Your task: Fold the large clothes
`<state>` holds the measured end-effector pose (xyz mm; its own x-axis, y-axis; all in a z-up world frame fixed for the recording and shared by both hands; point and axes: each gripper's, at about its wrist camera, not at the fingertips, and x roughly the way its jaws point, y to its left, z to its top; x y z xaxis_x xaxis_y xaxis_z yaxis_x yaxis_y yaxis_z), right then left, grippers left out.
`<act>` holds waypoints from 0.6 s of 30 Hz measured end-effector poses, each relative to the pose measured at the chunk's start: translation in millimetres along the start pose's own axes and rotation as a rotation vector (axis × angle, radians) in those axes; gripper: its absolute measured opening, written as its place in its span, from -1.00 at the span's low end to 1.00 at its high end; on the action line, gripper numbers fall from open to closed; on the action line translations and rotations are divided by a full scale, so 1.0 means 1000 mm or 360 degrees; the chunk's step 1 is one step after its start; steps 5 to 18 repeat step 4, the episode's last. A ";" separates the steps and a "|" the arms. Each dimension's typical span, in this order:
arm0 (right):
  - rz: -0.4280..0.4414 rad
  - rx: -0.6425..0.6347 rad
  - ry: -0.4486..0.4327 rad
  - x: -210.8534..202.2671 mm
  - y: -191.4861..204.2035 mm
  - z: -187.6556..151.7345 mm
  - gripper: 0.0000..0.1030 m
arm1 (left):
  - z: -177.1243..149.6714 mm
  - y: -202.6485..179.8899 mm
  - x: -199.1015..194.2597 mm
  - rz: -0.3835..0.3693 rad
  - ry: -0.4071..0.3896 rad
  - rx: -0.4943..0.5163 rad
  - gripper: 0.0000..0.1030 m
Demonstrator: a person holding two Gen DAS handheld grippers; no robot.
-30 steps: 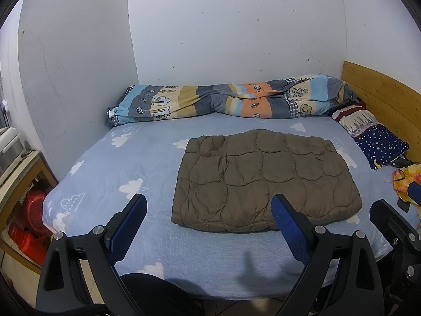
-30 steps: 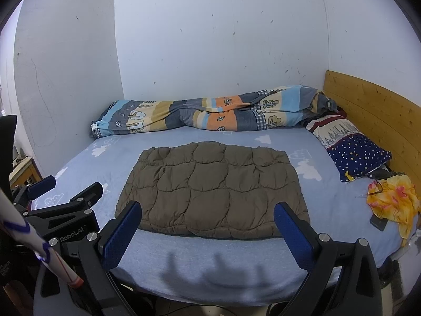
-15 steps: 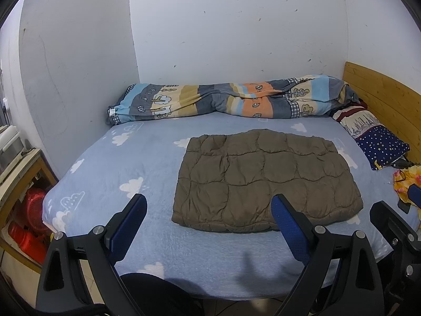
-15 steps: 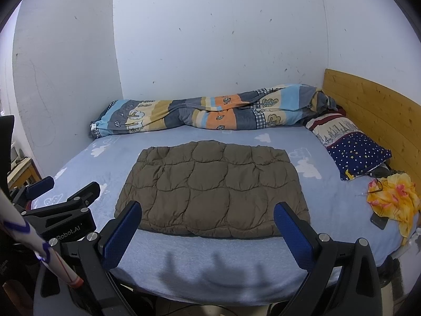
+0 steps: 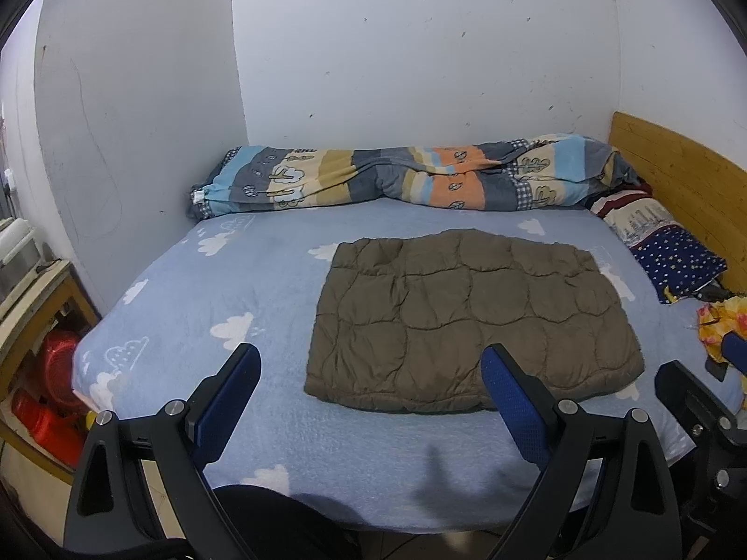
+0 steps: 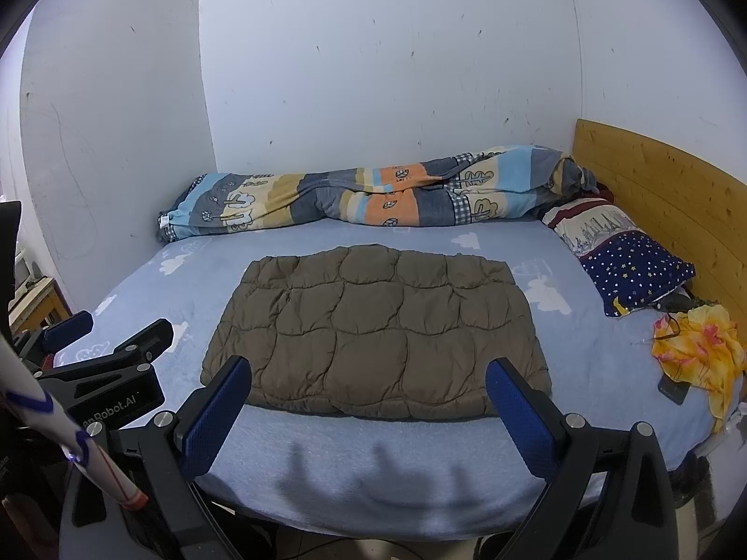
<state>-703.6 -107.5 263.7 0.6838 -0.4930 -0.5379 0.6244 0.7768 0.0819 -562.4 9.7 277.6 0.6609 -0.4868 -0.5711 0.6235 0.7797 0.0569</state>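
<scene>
Nothing has shifted: the folded brown quilted garment (image 6: pixel 378 331) lies flat on the bed (image 6: pixel 420 480); left claw (image 5: pixel 369 401) and right claw (image 6: pixel 369 406) hang wide open, empty, so folding looks finished.

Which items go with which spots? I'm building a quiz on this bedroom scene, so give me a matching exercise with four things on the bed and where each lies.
Things:
1. brown quilted folded garment
2. striped patchwork rolled duvet
3. navy star-print pillow
4. yellow and pink crumpled cloth

Places:
A. against the back wall
B. near the bed's front right edge
C. middle of the light blue cloud-print bed sheet
D. beside the wooden headboard, under the duvet's right end

Pairs: 1-C, 2-A, 3-D, 4-B
</scene>
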 end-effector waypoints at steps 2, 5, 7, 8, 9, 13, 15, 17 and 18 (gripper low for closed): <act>0.0003 0.0001 0.0004 0.001 -0.001 -0.001 0.98 | -0.001 0.002 0.002 -0.0019 -0.0013 -0.0028 0.84; 0.0004 0.0001 0.0012 0.004 -0.001 0.000 0.98 | -0.001 0.007 0.007 -0.0012 0.0007 -0.0042 0.84; 0.0004 0.0001 0.0012 0.004 -0.001 0.000 0.98 | -0.001 0.007 0.007 -0.0012 0.0007 -0.0042 0.84; 0.0004 0.0001 0.0012 0.004 -0.001 0.000 0.98 | -0.001 0.007 0.007 -0.0012 0.0007 -0.0042 0.84; 0.0004 0.0001 0.0012 0.004 -0.001 0.000 0.98 | -0.001 0.007 0.007 -0.0012 0.0007 -0.0042 0.84; 0.0004 0.0001 0.0012 0.004 -0.001 0.000 0.98 | -0.001 0.007 0.007 -0.0012 0.0007 -0.0042 0.84; 0.0004 0.0001 0.0012 0.004 -0.001 0.000 0.98 | -0.001 0.007 0.007 -0.0012 0.0007 -0.0042 0.84; 0.0004 0.0001 0.0012 0.004 -0.001 0.000 0.98 | -0.001 0.007 0.007 -0.0012 0.0007 -0.0042 0.84; 0.0004 0.0001 0.0012 0.004 -0.001 0.000 0.98 | -0.001 0.007 0.007 -0.0012 0.0007 -0.0042 0.84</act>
